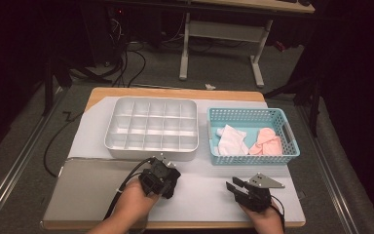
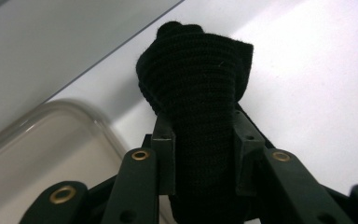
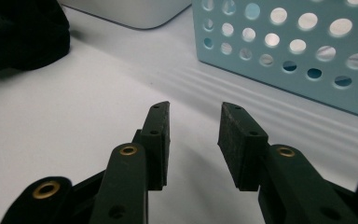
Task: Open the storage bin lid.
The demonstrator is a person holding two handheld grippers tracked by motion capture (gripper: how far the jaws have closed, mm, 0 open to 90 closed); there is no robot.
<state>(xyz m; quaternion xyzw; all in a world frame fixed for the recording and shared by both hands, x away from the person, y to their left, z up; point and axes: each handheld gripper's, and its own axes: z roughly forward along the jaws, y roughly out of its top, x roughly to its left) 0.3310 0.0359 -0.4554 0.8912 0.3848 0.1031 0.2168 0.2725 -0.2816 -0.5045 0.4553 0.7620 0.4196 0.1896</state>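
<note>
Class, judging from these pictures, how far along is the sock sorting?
Done: nothing yet; the divided tray holds nothing. In hand: the left gripper clamps a rolled black sock; the right gripper is open. Left: white sock and pink sock in the basket.

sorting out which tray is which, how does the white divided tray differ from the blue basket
The white divided tray has solid walls; the blue basket has walls full of round holes. The tray is split into a grid of small compartments; the basket is one open space. The tray's compartments look empty; the basket holds a white cloth and a pink cloth. Both are rectangular, open-topped and sit side by side on the white mat.
</note>
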